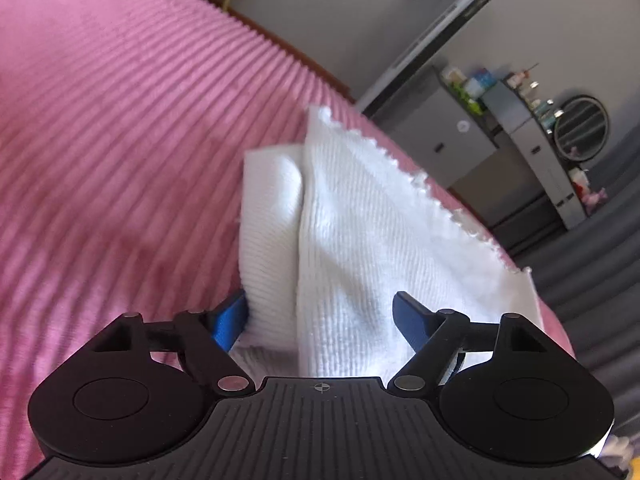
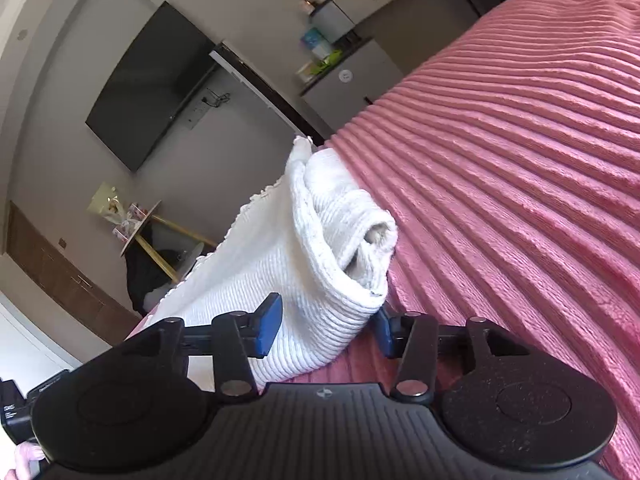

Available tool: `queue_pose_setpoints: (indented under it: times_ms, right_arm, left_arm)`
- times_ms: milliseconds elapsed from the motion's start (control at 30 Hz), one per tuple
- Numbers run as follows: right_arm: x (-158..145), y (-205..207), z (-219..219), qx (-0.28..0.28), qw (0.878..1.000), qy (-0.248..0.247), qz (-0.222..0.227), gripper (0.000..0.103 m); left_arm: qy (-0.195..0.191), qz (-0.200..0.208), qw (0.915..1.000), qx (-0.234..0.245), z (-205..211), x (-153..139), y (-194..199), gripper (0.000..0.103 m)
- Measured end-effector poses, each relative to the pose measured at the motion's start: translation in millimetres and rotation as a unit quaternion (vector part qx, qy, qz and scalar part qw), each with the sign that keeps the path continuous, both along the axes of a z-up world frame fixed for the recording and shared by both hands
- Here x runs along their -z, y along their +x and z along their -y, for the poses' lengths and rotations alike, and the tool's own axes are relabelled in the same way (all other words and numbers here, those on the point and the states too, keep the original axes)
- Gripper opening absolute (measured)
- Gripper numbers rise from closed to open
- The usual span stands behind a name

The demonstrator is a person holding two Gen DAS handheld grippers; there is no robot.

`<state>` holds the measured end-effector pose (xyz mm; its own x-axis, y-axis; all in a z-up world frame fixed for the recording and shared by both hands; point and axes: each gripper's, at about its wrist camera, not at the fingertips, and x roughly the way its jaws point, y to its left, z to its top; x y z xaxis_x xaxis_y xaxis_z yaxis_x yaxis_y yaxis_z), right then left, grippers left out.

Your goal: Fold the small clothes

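A small white ribbed garment (image 1: 352, 232) with a scalloped edge lies bunched on the pink ribbed blanket (image 1: 120, 140). My left gripper (image 1: 320, 320) is open, its blue pads on either side of the garment's near end, with cloth between the jaws. In the right wrist view the same garment (image 2: 320, 248) lies rolled and folded over at the blanket's (image 2: 520, 160) edge. My right gripper (image 2: 324, 326) is open, and the garment's near folded end sits between its blue pads.
The bed edge runs just beyond the garment. Past it stand a grey cabinet with bottles (image 1: 520, 120), a wall television (image 2: 148, 84) and a small round side table (image 2: 140, 224).
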<state>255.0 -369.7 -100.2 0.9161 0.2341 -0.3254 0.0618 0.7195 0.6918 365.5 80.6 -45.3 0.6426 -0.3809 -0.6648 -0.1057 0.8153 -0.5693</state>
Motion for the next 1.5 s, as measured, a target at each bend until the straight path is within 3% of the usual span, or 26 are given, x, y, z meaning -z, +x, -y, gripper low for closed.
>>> queue_pose_setpoints:
  times_ms: [67,200,267,367,533,600,667,700,733,767,800,900,967,1067,1300,1500]
  right_arm:
    - [1,2,0,0.001,1.0,0.008,0.007,0.047]
    - [2,5,0,-0.001,1.0,0.011,0.014,0.042]
    - [5,6,-1,0.0,1.0,0.015,0.008,0.031]
    - [5,7,-1,0.0,1.0,0.017,0.008,0.033]
    - [4,13,1,-0.002,0.999,0.04,0.012,0.047]
    - [2,18,3,0.0,0.999,0.054,0.009,0.05]
    - [0,27,5,-0.005,0.997,0.074,0.008,0.06]
    - [-1,33,5,-0.01,0.997,0.081,0.006,0.062]
    - [-2,39,4,-0.015,0.997,0.082,0.001,0.062]
    - [-4,44,2,-0.015,0.997,0.077,-0.008,0.062]
    - [-5,49,0,-0.016,0.997,0.069,-0.014,0.062]
    - [-11,56,-5,-0.016,0.999,0.043,-0.024,0.051]
    - [-12,60,-6,-0.009,0.999,0.031,-0.029,0.03]
    - [-10,64,-7,-0.004,0.999,0.028,-0.039,0.028]
    - [-11,70,-13,0.001,0.999,0.023,-0.044,0.035]
    - [-21,72,-31,0.002,0.996,-0.065,-0.052,0.023]
  left_arm:
    - [-0.01,-0.012,0.9998,-0.008,3,5,5,0.081]
    - [0.001,-0.012,0.9999,-0.007,9,5,11,0.04]
    - [0.014,-0.007,0.9999,-0.001,11,1,11,0.031]
    - [0.022,0.007,0.9997,0.007,12,-6,9,0.022]
    - [0.002,0.027,0.9995,0.016,4,-18,3,0.02]
    - [0.018,0.035,0.9989,0.026,6,-23,1,0.02]
    - [0.046,0.029,0.9981,0.031,10,-23,1,0.024]
    - [0.064,0.021,0.9972,0.033,13,-20,2,0.029]
    - [0.086,0.01,0.9956,0.035,17,-17,3,0.045]
    - [0.112,0.003,0.9932,0.032,21,-13,3,0.052]
    - [0.129,0.004,0.9912,0.031,22,-11,0,0.059]
    - [0.123,-0.001,0.9916,0.038,22,-8,-2,0.064]
    - [0.115,-0.006,0.9928,0.034,21,-7,-1,0.065]
    - [0.116,-0.007,0.9924,0.04,20,-6,2,0.065]
    - [0.124,0.004,0.99,0.067,27,-8,1,0.039]
    - [0.144,0.02,0.9858,0.085,35,-13,-1,0.026]
